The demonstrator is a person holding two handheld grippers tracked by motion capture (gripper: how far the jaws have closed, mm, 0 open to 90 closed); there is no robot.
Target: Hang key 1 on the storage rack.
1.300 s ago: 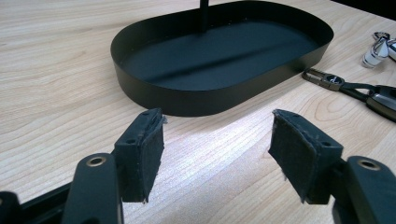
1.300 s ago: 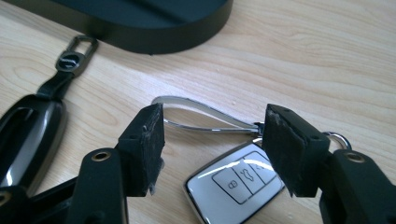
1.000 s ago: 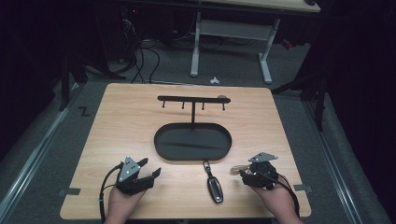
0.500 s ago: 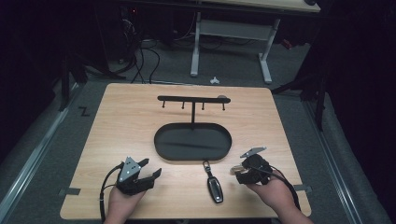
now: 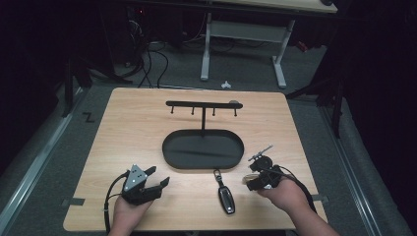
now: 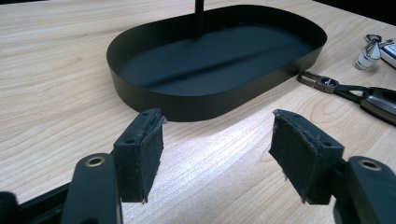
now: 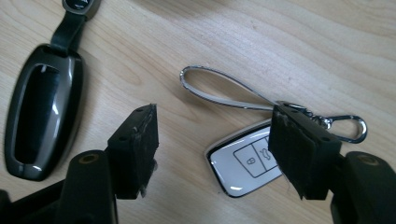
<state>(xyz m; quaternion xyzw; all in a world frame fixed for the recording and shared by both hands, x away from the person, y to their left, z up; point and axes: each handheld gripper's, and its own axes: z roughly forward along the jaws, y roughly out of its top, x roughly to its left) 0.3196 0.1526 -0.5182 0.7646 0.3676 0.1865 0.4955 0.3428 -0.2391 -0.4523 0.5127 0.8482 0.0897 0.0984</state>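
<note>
The right gripper [image 5: 252, 173] has moved since the earlier pictures: the person's right hand [image 5: 282, 192] has lifted it a little off the table and tipped it, so its grey plate now points up toward the black tray [image 5: 202, 162] instead of lying flat. Its jaws have just been opening and now stand wide apart, with nothing pinched between them. In the right gripper view they hang over a white car key [image 7: 245, 161] lying on the table, whose silver loop [image 7: 219, 91] lies between them
</note>
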